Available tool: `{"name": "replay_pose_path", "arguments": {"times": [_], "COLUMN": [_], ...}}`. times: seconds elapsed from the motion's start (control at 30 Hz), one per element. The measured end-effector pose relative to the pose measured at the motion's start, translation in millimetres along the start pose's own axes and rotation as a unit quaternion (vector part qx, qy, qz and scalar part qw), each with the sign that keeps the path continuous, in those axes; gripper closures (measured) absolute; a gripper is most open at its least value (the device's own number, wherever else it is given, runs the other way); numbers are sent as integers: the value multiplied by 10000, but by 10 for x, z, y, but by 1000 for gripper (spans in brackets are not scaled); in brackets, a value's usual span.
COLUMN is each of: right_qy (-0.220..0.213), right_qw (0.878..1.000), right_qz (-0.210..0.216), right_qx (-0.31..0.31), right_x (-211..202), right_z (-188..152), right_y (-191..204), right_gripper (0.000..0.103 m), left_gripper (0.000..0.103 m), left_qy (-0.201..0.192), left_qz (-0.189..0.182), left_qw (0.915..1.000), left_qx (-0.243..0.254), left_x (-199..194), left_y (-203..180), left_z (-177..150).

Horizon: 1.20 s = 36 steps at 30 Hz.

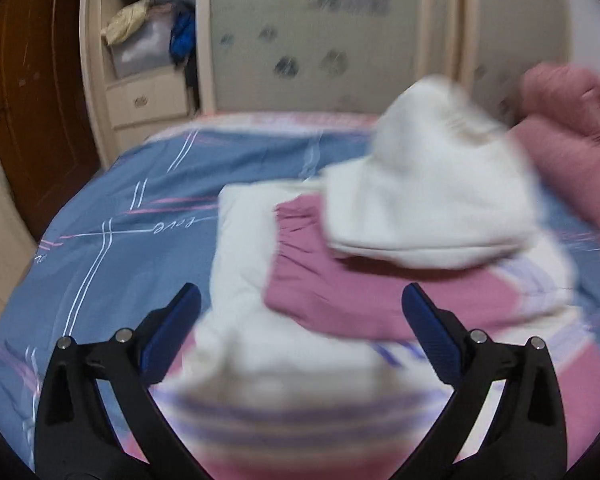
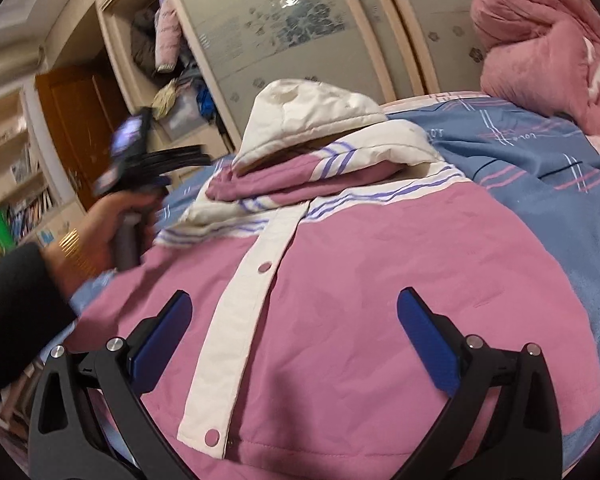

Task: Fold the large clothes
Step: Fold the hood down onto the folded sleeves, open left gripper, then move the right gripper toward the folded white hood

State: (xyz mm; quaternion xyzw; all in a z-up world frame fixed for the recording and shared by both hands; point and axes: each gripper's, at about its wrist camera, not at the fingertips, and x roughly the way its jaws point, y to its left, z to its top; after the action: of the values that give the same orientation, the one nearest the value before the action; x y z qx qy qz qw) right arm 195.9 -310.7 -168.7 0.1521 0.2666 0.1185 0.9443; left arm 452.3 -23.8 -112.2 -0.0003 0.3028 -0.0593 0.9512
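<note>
Jacket [image 2: 340, 280] lies front-up on the bed [image 2: 540, 168], a sleeve folded across its chest; with both grippers' fingers spread and empty, I'd next pinch the hood [image 2: 312, 116] and fold it down flat.

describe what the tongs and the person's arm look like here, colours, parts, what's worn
Both tongs, left and right, look alike: curved black arms with silver round pivot bolts, ending in flat blue ribbed pads. In the right wrist view the left tool shows a grey handle and a dark body. The left hand comes out of a black sleeve, with a gold-coloured bracelet at the wrist.
</note>
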Motion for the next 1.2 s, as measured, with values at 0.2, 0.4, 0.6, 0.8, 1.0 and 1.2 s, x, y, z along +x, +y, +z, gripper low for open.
{"name": "replay_pose_path", "arguments": {"times": [0.2, 0.4, 0.6, 0.8, 1.0, 1.2], "right_qy": [-16, 31, 66, 80, 58, -461], "right_qw": [9998, 9989, 9963, 9947, 9970, 9919], "right_qz": [-191, -459, -785, -983, -773, 582], "right_qx": [33, -101, -347, -302, -9, 1035], "right_x": [-42, -39, -38, -83, -147, 194], "right_z": [19, -56, -161, -194, 129, 1023], "right_y": [-50, -1, 127, 180, 238, -30], "right_gripper": [1, 1, 1, 1, 1, 1], "left_gripper": [2, 2, 2, 2, 2, 2], "left_qy": [-725, -1000, -1232, -832, -800, -723], "left_qz": [-14, -80, -151, -445, -708, -759], "left_qw": [9969, 9948, 9910, 9933, 9929, 9945], "left_qx": [309, 179, 502, 675, 528, 38], "left_x": [-1340, -1875, -1943, -1879, -1957, -1878], "left_y": [-327, -457, -505, -550, -536, -335], "left_z": [-655, -1237, -1648, -1719, -1670, -1561]}}
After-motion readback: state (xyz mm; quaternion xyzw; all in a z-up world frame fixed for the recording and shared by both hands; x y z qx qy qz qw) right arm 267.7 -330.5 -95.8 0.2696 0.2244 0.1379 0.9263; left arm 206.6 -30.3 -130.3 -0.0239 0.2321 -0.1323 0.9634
